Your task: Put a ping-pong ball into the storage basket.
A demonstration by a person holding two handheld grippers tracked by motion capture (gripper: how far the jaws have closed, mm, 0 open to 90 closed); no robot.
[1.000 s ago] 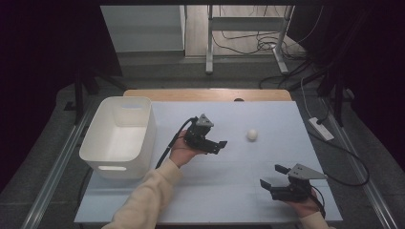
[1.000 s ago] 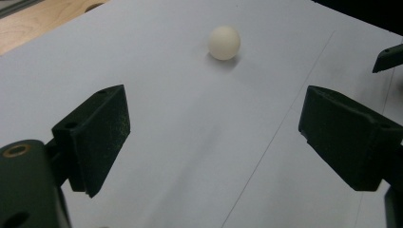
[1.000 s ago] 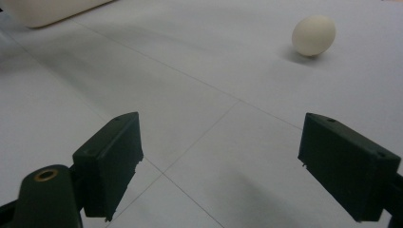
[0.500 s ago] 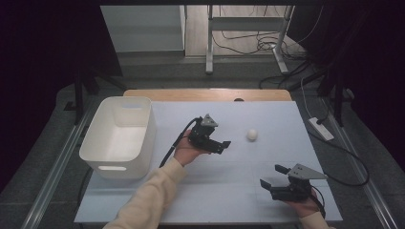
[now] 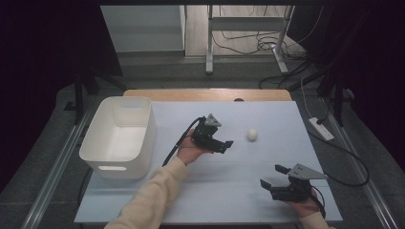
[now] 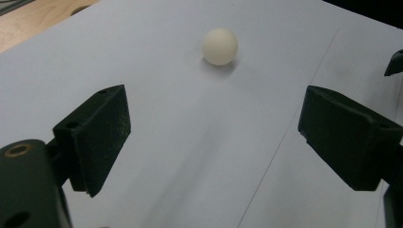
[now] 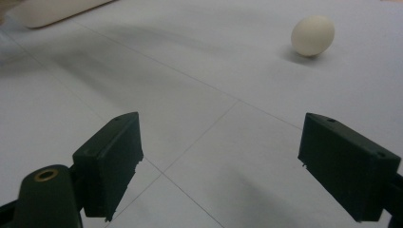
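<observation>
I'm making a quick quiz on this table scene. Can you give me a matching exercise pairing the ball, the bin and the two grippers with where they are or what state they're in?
Things:
1. white ball
2. white bin
3. left gripper
4. right gripper

Places or states:
A. at the table's left edge, nothing inside
B. open, near the front right corner of the table
C. lying free on the blue table top, right of centre
D. open, held mid-table, fingers pointing toward the ball

Pairs: 1-C, 2-A, 3-D, 4-B
</observation>
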